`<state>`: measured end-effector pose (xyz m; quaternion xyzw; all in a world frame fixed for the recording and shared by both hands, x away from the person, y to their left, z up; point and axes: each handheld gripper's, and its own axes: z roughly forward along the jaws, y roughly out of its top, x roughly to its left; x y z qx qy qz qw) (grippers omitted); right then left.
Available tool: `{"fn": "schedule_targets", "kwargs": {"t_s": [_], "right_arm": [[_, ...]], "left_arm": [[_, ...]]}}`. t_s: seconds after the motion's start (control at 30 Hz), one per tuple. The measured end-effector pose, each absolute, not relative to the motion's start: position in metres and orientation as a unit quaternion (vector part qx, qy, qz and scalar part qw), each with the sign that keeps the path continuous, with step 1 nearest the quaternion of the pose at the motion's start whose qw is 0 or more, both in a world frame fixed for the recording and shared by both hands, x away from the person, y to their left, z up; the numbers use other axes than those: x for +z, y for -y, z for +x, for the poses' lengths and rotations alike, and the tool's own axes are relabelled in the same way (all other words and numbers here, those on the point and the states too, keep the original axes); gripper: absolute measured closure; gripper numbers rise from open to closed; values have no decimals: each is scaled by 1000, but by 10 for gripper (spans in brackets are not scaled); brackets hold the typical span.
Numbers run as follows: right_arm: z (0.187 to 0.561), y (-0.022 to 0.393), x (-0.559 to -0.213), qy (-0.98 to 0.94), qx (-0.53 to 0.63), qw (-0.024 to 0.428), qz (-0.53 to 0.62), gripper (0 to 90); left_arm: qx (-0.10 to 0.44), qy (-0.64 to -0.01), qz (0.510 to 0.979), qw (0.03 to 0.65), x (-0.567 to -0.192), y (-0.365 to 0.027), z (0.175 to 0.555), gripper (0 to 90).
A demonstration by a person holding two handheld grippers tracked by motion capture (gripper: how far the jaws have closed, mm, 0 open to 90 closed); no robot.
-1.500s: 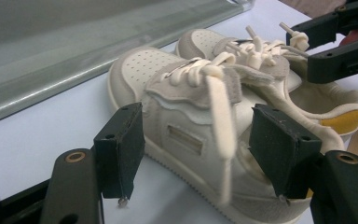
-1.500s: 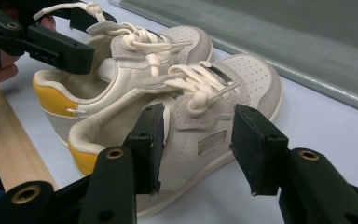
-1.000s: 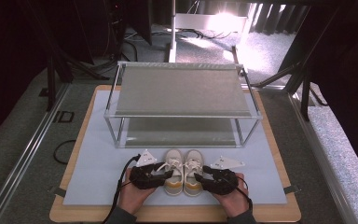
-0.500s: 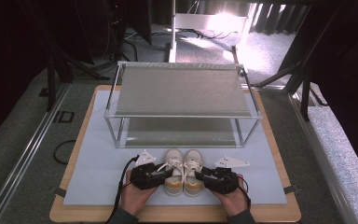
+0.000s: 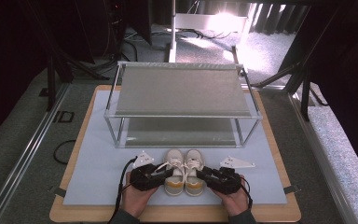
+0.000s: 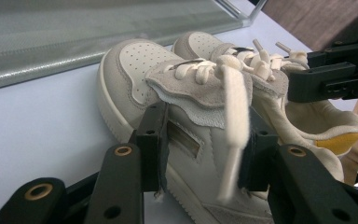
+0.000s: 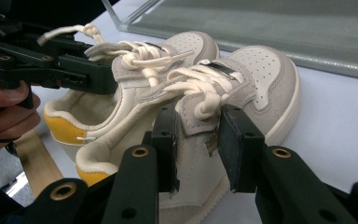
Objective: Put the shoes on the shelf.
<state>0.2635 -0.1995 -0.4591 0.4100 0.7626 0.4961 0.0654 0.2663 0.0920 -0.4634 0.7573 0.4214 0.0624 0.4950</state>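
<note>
Two small cream sneakers with yellow heels stand side by side on the pale mat (image 5: pixel 98 177), toes toward the rack. My left gripper (image 5: pixel 167 175) (image 6: pixel 205 149) comes in from the left. Its jaws have just been closing and now pinch the side wall of the left shoe (image 5: pixel 175 169) (image 6: pixel 140 65), with a lace hanging between them. From the right, my right gripper (image 5: pixel 204 176) (image 7: pixel 198 144) has just closed its pads on the side flap of the right shoe (image 5: pixel 194 169) (image 7: pixel 261 79). Both shoes rest on the mat.
A two-level metal rack (image 5: pixel 182 88) with a mesh top stands just beyond the shoes. The mat lies on a wooden board (image 5: pixel 70 214), whose front edge is right behind the hands. Floor rails run along both sides.
The right gripper's jaws have drawn in against the right shoe. Hands and shoes otherwise stay where they were.
</note>
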Motion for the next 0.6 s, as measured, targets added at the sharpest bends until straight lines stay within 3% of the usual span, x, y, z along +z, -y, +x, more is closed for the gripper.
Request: {"fn": "schedule_targets", "kwargs": {"t_s": [0.6], "right_arm": [[268,203,-448,-751,512,71,410,688]], "left_arm": [[70,-419,752,504,-452,-90,271,596]]}}
